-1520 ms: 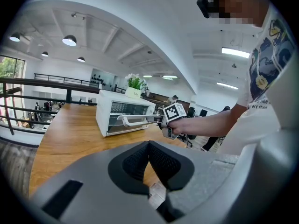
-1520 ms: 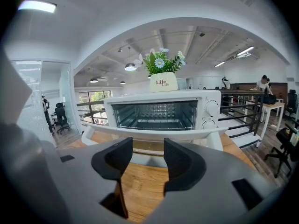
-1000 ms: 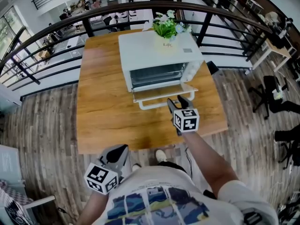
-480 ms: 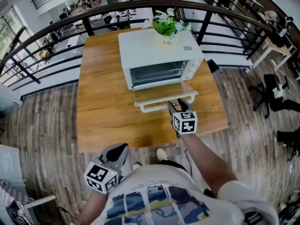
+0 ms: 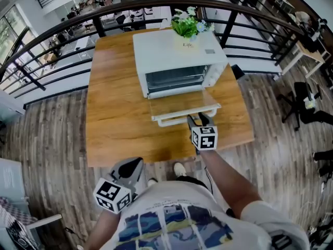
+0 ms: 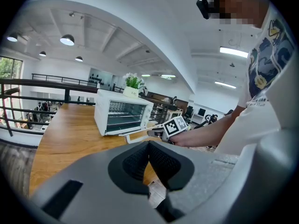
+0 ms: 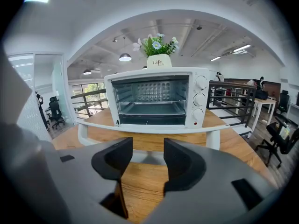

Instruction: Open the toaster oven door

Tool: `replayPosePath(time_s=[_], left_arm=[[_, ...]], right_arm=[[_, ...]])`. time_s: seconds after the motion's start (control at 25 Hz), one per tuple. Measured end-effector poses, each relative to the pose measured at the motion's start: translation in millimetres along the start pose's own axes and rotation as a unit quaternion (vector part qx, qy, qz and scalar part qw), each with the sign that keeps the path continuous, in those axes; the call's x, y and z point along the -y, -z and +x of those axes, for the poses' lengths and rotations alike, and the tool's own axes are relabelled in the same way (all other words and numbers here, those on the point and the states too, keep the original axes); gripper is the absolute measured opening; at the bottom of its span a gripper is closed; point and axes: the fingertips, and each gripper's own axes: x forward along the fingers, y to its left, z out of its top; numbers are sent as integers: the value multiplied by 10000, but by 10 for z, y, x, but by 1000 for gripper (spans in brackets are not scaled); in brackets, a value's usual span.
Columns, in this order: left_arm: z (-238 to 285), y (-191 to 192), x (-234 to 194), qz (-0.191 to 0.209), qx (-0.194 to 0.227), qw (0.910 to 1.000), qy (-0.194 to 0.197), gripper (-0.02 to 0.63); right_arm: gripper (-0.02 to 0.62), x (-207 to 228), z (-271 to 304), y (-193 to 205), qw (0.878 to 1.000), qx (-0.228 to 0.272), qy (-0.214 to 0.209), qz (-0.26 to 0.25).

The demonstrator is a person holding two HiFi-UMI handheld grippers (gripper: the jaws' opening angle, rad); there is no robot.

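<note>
A white toaster oven (image 5: 177, 56) stands at the far side of a wooden table (image 5: 114, 113). Its glass door (image 5: 179, 104) hangs open, lying about flat, with the white bar handle (image 5: 174, 121) toward me. My right gripper (image 5: 195, 120) is open just before the handle's right end. In the right gripper view the handle (image 7: 149, 129) runs across beyond the gripper (image 7: 147, 160), with nothing between the pads. My left gripper (image 5: 130, 168) is held low by my body, off the table's near edge, shut and empty (image 6: 149, 160).
A pot of flowers (image 5: 187, 27) sits on top of the oven. A black metal railing (image 5: 52, 33) curves round the far side of the table, with an office floor below. Wooden floorboards lie on both sides, and black chairs (image 5: 304, 105) stand at the right.
The oven door has dropped from partly open to lying flat. My right gripper has drawn back a little toward me with the handle. The left gripper has not moved.
</note>
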Motion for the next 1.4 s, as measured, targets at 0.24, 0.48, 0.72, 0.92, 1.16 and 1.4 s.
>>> replayPosePath(time_s=[0.24,0.48,0.72,0.92,1.16,1.4], left_arm=[[-17,-15,7,39,19,10000,-10,3],[-27,-15,8,40,-2,10000,-17,3],[-24,-23,-4,25,-14,10000,-34,3],[-28,-20,-29,-16,-10,10000,-46,3],[-43,-18,-48,-16,-27,10000,-71,3],[-30,-4,-81,-11,-67,9999,-117,3]], right_arm=[[207,-11,-3,103,10000,-88,21,-1],[207,-11,9,232,9998,-202,87,10],[209,-6,44,357,9994,-330,85,-19],[212,20,107,489,9991,-405,134,-11],[210,14,149,631,9980,-602,164,91],[213,15,223,757,9977,-667,95,77]])
